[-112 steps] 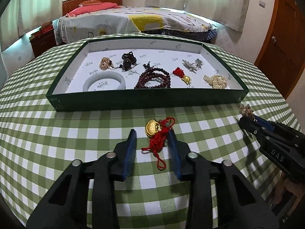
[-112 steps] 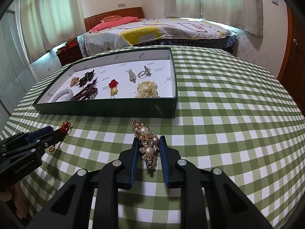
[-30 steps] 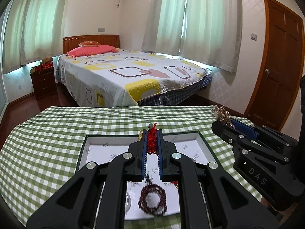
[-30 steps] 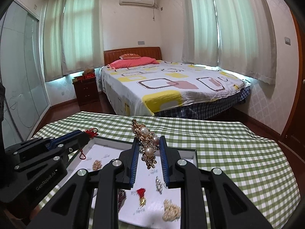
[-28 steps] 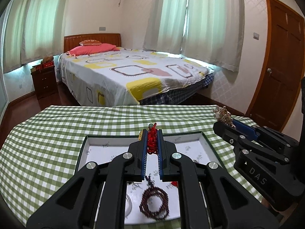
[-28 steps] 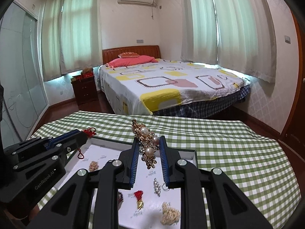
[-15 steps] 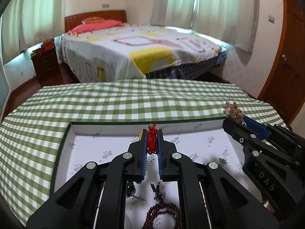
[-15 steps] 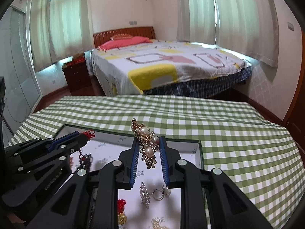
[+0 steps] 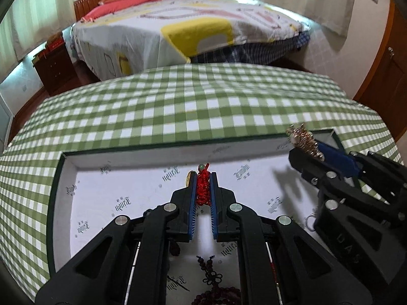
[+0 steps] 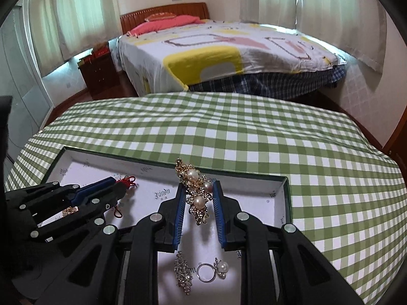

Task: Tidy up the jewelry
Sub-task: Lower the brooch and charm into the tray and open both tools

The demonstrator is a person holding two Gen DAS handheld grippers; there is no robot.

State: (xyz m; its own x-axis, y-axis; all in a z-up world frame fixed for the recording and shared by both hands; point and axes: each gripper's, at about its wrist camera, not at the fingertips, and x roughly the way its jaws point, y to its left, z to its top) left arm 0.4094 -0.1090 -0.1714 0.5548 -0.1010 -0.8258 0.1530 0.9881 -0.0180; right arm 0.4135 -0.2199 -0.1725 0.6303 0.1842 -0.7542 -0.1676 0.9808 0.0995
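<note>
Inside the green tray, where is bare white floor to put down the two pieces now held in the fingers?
The tray is bare along its far wall, ahead of the red knot charm and the pearl brooch, and toward its left wall. The near part is crowded: dark bead bracelet, rhinestone brooch, pearl ring.

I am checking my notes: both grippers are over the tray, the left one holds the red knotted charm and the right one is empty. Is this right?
Not quite. The right gripper is not empty: the right wrist view shows it shut on a gold pearl brooch. The rest holds: both are over the tray, and the left gripper holds the red knotted charm.
</note>
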